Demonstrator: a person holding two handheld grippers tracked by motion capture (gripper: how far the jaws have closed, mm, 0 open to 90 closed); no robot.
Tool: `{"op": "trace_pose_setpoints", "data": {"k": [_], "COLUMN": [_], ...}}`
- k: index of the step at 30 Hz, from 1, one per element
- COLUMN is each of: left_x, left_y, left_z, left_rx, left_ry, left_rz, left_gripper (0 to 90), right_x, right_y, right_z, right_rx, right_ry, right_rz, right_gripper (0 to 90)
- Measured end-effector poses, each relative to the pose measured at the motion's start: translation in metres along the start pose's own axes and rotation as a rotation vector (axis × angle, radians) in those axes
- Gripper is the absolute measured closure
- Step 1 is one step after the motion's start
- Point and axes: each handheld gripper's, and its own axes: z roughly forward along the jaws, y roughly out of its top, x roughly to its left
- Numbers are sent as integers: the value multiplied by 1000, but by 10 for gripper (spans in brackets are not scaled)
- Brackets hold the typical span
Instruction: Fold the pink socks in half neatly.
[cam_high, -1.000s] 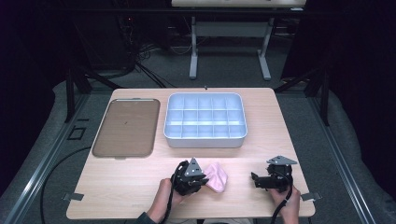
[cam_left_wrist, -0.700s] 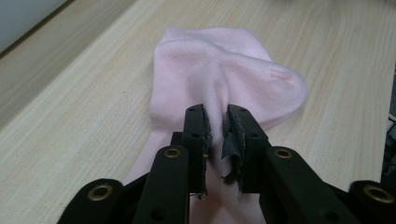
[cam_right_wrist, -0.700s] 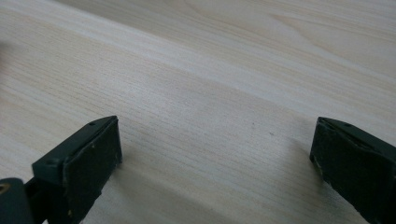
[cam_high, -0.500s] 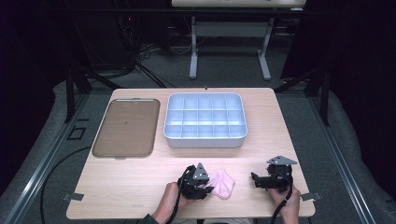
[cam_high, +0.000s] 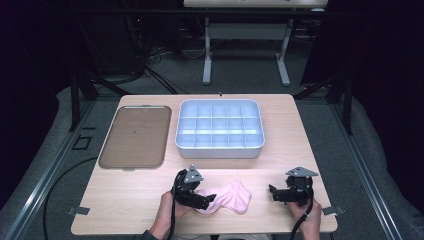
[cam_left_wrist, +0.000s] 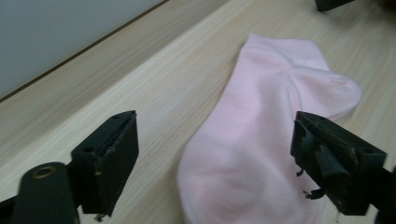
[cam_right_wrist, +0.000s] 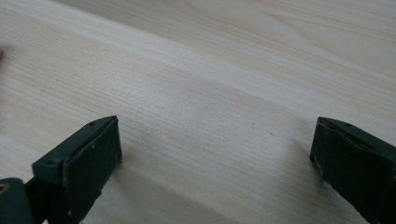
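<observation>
A pink sock (cam_high: 231, 197) lies flat on the wooden table (cam_high: 150, 200) near its front edge. My left gripper (cam_high: 206, 200) is at the sock's left end, jaws open and pointing right. In the left gripper view the sock (cam_left_wrist: 261, 140) stretches away between the widely spread jaws of my left gripper (cam_left_wrist: 217, 140), and neither jaw grips it. My right gripper (cam_high: 273, 193) rests to the right of the sock, apart from it, jaws pointing left. In the right gripper view my right gripper (cam_right_wrist: 210, 154) is open over bare wood.
A grey box with several compartments (cam_high: 220, 129) stands at the back middle of the table; its wall (cam_left_wrist: 46, 37) shows in the left gripper view. A flat brown tray (cam_high: 132, 137) lies to its left. Bare wood lies between the sock and the box.
My left gripper has drawn back to the left. The sock, bunched up a second ago, now lies longer and flatter. The right gripper has not moved.
</observation>
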Motion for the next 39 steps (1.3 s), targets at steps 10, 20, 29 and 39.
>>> {"op": "trace_pose_setpoints", "data": {"k": [10, 20, 29, 39], "left_x": [11, 9, -4, -10], "left_y": [-15, -26, -29, -30], "left_z": [-10, -9, -5, -5], "left_rx": [30, 76, 103, 111], "left_ry": [40, 55, 100, 90], "left_rz": [-52, -67, -24, -21], "left_gripper": [165, 354, 491, 626], "right_x": [0, 0, 0, 0], "right_y": [0, 0, 0, 0], "right_z": [0, 0, 0, 0], "right_rx": [-1, 0, 0, 0], "right_ry": [-1, -1, -2, -2], "right_rz": [0, 0, 0, 1], "right_gripper": [15, 15, 16, 16]}}
